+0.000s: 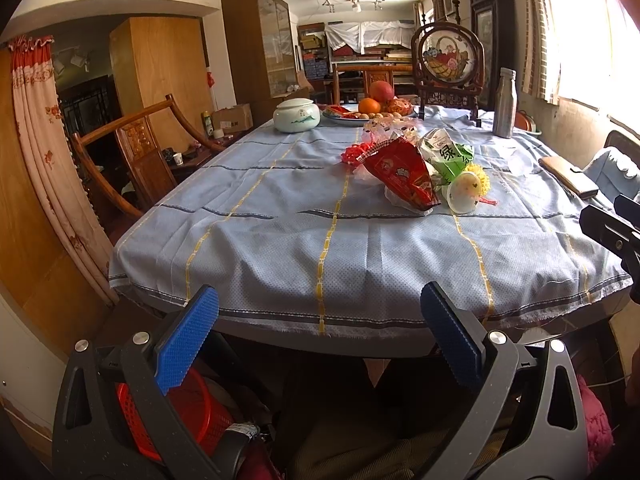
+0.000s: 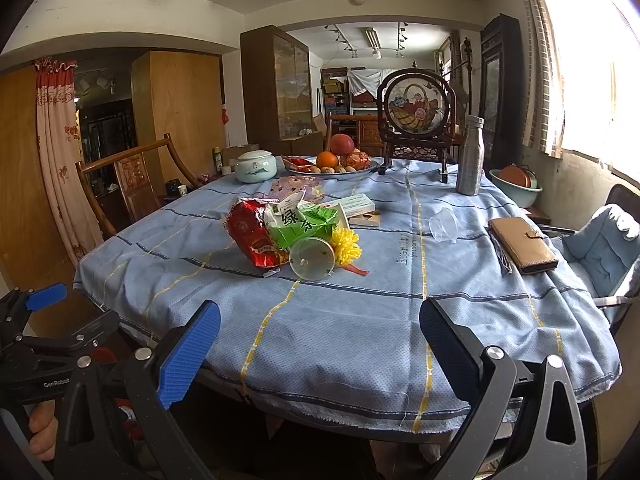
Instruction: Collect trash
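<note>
- Both grippers hover at the near edge of a cloth-covered counter (image 2: pixel 360 340), fingers spread wide and holding nothing: the left gripper (image 1: pixel 320 340) low by the hem, the right gripper (image 2: pixel 320 352) above the cloth.
- The trash lies heaped mid-counter: a red snack bag (image 2: pixel 252 236) touching a green tea carton (image 2: pixel 300 224), with a clear plastic cup (image 2: pixel 312 258) on its side just in front.
- A red basket (image 1: pixel 192 412) sits below the counter edge, behind the left fingers.
- A brown wallet (image 2: pixel 522 244) lies well apart, at right.

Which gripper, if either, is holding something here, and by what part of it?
Neither. The left gripper and right gripper both stand open and empty at the table's near edge, short of the trash pile.
</note>
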Motion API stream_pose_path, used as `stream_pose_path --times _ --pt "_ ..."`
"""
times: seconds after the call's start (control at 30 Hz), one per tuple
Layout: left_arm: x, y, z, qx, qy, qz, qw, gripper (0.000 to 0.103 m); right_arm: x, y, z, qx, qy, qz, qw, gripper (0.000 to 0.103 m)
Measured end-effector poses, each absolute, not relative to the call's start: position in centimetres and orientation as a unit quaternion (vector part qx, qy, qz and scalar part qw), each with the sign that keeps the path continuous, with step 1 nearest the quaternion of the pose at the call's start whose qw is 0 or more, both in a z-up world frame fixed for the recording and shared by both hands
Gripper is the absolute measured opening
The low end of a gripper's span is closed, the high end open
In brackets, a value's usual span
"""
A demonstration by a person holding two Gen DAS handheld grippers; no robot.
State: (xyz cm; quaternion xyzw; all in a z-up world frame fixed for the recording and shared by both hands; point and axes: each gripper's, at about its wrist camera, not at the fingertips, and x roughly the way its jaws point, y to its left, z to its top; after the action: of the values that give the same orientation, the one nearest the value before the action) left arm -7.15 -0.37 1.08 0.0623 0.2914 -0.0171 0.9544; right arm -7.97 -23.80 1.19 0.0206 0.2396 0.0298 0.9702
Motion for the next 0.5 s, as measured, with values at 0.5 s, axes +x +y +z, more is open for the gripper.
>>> stream_pose_path --times 0.5 --pt "-7.12 -0.36 0.89 0.063 0.293 -0.016 0.954 0.096 -7.94 -23.80 1.13 0.021 0.240 0.029 0.970 0.098"
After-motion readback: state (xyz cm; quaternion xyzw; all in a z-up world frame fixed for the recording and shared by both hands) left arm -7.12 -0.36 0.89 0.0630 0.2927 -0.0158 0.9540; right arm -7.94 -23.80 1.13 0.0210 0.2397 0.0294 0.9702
